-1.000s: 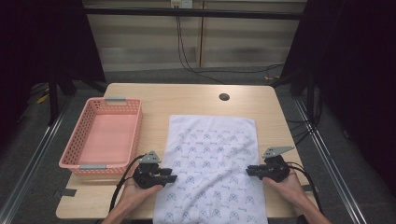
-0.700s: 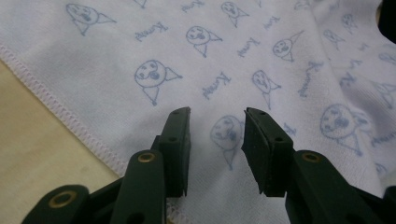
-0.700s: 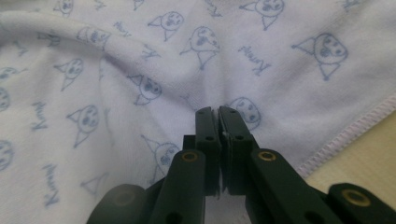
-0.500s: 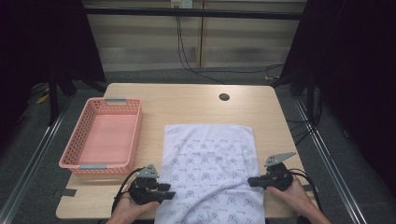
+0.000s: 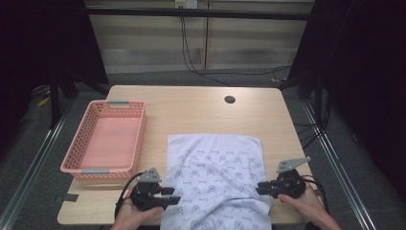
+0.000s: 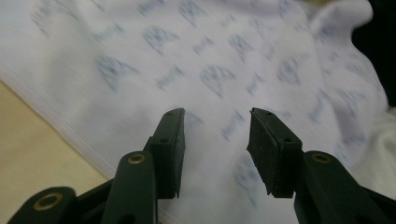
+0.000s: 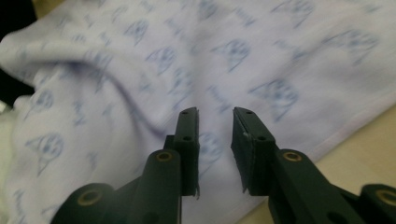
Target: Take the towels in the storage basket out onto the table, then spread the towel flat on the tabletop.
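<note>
High view overhead; gripper views close on towel (image 5: 214, 177).

The towel (image 5: 215, 177) is soft white cloth, matt, finely ribbed, with a faded blue print. The table (image 5: 191, 108) looks like smooth pale wood with a low sheen. At its nine o'clock, the basket (image 5: 103, 141) is pink perforated plastic, slightly glossy.

Towel (image 5: 215, 182) dragged toward table's near edge, both grippers' jaws just opened
</note>
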`<state>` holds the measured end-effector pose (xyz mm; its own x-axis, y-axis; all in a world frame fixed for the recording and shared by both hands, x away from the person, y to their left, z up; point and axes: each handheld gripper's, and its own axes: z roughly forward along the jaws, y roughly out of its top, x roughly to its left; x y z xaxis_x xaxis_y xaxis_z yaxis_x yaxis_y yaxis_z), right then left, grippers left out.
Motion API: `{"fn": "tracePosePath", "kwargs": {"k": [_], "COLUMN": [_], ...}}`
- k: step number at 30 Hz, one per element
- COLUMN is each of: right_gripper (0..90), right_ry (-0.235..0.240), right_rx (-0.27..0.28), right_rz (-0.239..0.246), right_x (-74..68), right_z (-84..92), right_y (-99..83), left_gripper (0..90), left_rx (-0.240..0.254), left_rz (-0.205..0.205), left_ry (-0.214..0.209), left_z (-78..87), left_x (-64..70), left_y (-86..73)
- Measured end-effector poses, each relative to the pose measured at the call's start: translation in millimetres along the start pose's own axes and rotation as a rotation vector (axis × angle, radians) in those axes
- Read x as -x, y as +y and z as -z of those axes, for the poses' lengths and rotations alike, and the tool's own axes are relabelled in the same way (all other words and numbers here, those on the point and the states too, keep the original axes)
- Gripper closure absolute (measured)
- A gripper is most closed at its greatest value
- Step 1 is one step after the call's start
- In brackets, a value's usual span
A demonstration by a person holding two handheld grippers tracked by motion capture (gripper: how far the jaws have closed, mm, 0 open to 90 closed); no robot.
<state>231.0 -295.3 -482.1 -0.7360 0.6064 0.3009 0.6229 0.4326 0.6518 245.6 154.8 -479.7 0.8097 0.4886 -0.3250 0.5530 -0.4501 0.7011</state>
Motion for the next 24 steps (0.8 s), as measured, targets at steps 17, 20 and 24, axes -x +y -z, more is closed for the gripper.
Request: {"fn": "tracePosePath", "kwargs": {"k": [17, 20, 24], "right_gripper": [49.9, 49.0, 45.7], "right_ry": [-0.249, -0.275, -0.306], "right_rx": [0.151, 0.147, 0.132], "right_rz": [-0.070, -0.062, -0.097], "right_x": [92.5, 103.3, 120.5], "right_z": [-12.7, -20.8, -31.1], "right_y": [72.1, 78.0, 79.2], "left_gripper": [45.7, 45.6, 45.0], "left_rx": [0.046, 0.053, 0.082], "left_rz": [0.004, 0.025, 0.057], "left_ry": [0.074, 0.085, 0.121], "left_z": [-39.8, -37.5, -32.6], "left_x": [-39.5, -44.3, -54.1], "left_y": [45.9, 43.8, 47.4]}}
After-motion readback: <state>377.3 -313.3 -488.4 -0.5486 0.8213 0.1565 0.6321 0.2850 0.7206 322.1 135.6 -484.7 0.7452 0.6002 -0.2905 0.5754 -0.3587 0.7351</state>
